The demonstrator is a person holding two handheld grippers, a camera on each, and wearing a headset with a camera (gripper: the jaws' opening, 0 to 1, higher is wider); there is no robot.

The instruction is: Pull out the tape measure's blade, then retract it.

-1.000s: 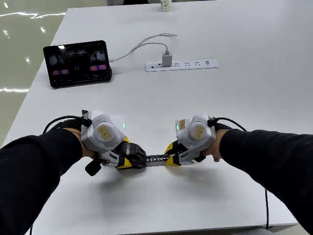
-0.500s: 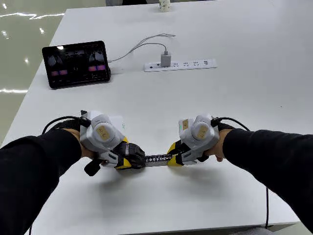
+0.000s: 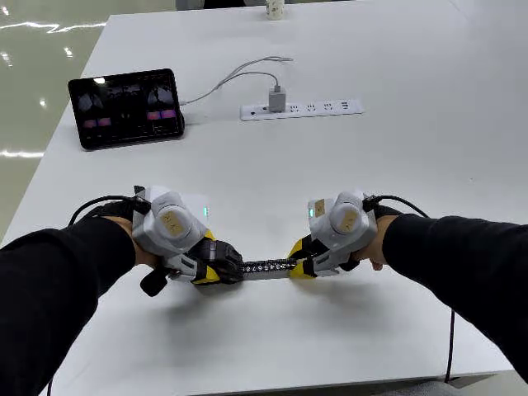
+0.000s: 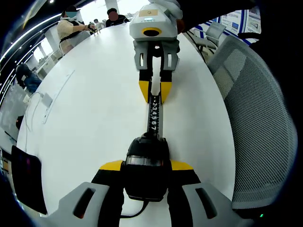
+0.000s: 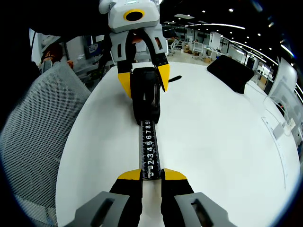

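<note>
A black tape measure case (image 3: 224, 261) (image 4: 147, 165) (image 5: 145, 92) rests near the table's front edge, and my left gripper (image 3: 208, 268) (image 4: 147, 166) is shut on it. Its black blade (image 3: 266, 266) (image 4: 154, 117) (image 5: 148, 149) with white numbers runs a short way out to the right. My right gripper (image 3: 299, 266) (image 5: 148, 176) is shut on the blade's end. In the left gripper view the right gripper (image 4: 153, 90) faces me; in the right gripper view the left gripper (image 5: 143, 75) clasps the case.
On the white table (image 3: 379, 165), a dark tablet (image 3: 126, 107) stands at the back left. A white power strip (image 3: 301, 108) with a plugged charger and cable lies behind the grippers. A mesh chair (image 4: 255, 123) stands off the table's front edge.
My right gripper has moved a little to the right, so slightly more of the blade shows between the grippers. The left gripper and the case have stayed put.
</note>
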